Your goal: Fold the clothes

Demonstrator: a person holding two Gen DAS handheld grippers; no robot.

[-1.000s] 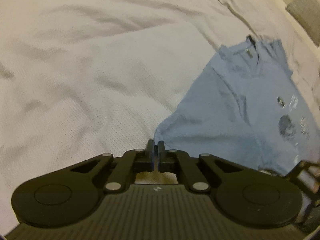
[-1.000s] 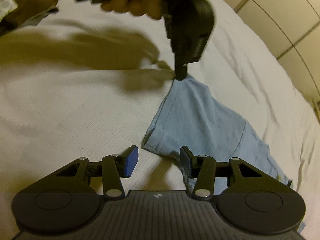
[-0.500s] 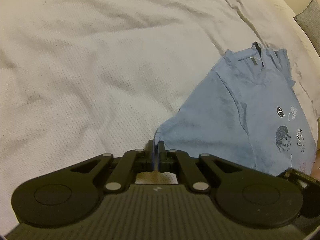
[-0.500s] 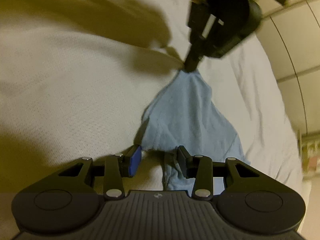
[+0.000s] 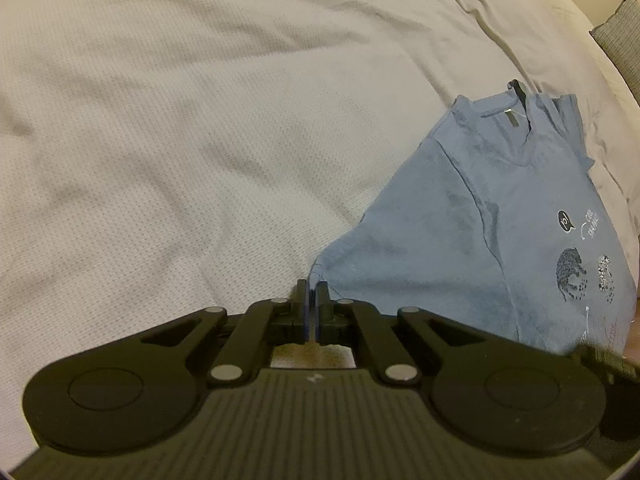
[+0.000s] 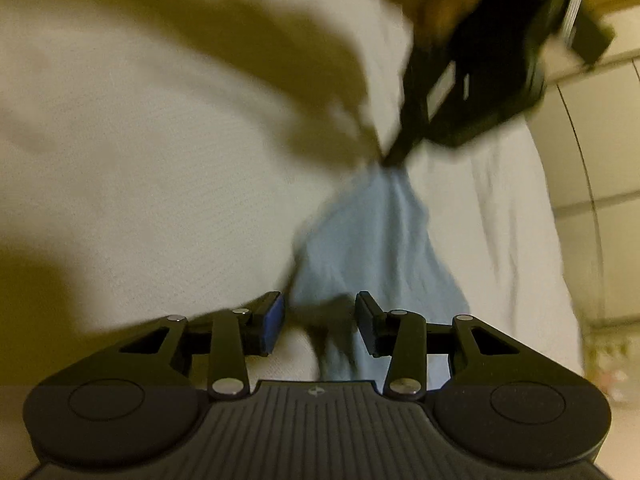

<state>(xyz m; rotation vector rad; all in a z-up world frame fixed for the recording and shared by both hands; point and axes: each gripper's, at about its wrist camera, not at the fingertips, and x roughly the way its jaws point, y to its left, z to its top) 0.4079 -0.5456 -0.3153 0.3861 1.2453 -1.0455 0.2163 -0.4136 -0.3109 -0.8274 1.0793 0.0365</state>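
Note:
A light blue T-shirt (image 5: pixel 480 240) with small dark animal prints lies on a white bedspread (image 5: pixel 180 140), neck at the far end. My left gripper (image 5: pixel 311 294) is shut on the shirt's near corner, lifted off the bed. In the right wrist view that left gripper (image 6: pixel 394 158) shows from outside, a hand around it, pinching the blurred shirt (image 6: pixel 372 248) by a bunched corner. My right gripper (image 6: pixel 319 312) stands open, its fingers either side of the shirt's lower edge, not closed on it.
A grey pillow (image 5: pixel 618 52) lies at the bed's far right edge. Pale cupboard doors (image 6: pixel 600 140) stand beyond the bed on the right. Wrinkled bedspread fills the left half of both views.
The left gripper has drawn the shirt corner up and across, bunching the cloth. My right gripper has come in closer, so the shirt's edge now sits between its open fingers.

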